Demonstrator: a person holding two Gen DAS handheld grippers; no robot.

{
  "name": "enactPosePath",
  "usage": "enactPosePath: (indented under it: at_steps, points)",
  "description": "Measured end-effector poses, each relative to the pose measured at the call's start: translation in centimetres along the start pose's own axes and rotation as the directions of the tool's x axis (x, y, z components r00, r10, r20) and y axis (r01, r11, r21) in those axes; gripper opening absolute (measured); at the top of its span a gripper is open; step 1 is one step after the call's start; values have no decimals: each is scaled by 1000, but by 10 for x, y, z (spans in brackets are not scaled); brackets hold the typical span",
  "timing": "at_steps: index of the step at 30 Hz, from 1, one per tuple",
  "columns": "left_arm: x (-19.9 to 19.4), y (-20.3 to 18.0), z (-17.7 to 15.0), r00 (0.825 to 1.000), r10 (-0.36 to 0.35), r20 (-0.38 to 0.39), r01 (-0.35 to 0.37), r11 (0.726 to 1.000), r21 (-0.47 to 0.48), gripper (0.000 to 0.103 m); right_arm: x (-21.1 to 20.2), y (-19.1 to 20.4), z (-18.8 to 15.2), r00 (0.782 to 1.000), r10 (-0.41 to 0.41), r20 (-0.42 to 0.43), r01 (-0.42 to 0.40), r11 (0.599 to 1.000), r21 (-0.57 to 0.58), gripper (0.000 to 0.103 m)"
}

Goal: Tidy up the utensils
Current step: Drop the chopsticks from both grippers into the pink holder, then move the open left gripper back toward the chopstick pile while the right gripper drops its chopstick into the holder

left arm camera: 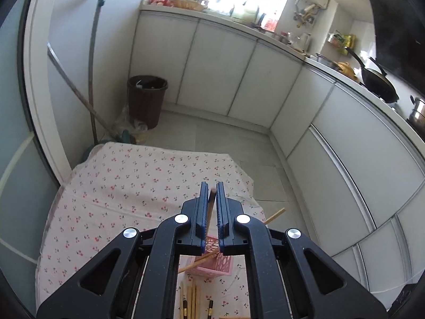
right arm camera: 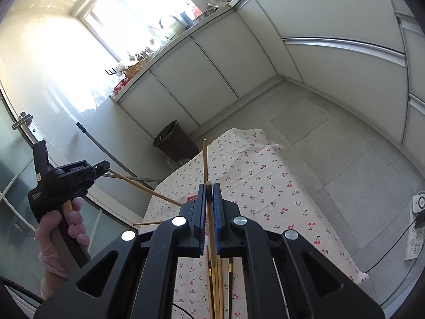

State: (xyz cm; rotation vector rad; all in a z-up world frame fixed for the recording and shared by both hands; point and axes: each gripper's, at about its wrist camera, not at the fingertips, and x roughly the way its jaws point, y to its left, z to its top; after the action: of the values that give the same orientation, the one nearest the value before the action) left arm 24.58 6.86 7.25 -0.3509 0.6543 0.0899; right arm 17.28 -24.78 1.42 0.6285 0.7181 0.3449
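Partly hidden chopstick (left arm camera: 211,207) between left hand-held gripper (left arm camera: 212,186) pads

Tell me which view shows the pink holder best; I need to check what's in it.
The left wrist view: the pink holder sits below the left gripper on the cherry-print cloth, chopsticks leaning out. The right wrist view shows only a red-pink sliver behind the right gripper.
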Motion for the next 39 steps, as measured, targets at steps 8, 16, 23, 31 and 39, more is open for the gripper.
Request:
enactPosePath:
  at_steps: [8, 16, 23, 31, 39]
  points:
    - [-5, 13, -4, 1000, 7, -3, -7, 1000, -8, 11, 3, 0, 0, 1000, -3, -10, 3, 1000, 3, 5]
    - [-59, 31, -21, 994, -2, 107, 3, 1000, -5, 15, -3, 6, 6, 1000, 12, 24, -12, 1000, 4, 5]
    - [-78, 67, -69, 993, 69, 99, -69, 998, 0, 18, -3, 42, 32, 994, 21, 106, -16, 999, -51, 5]
    - [-32, 109, -124, 988, 124, -96, -126, 992, -17, 18, 25, 77, 62, 984, 3, 176, 16, 994, -107, 5]
    - [-21, 121, -127, 983, 137, -124, -141, 990, -22, 18, 66, 61, 67, 989, -38, 142, 47, 997, -67, 5]
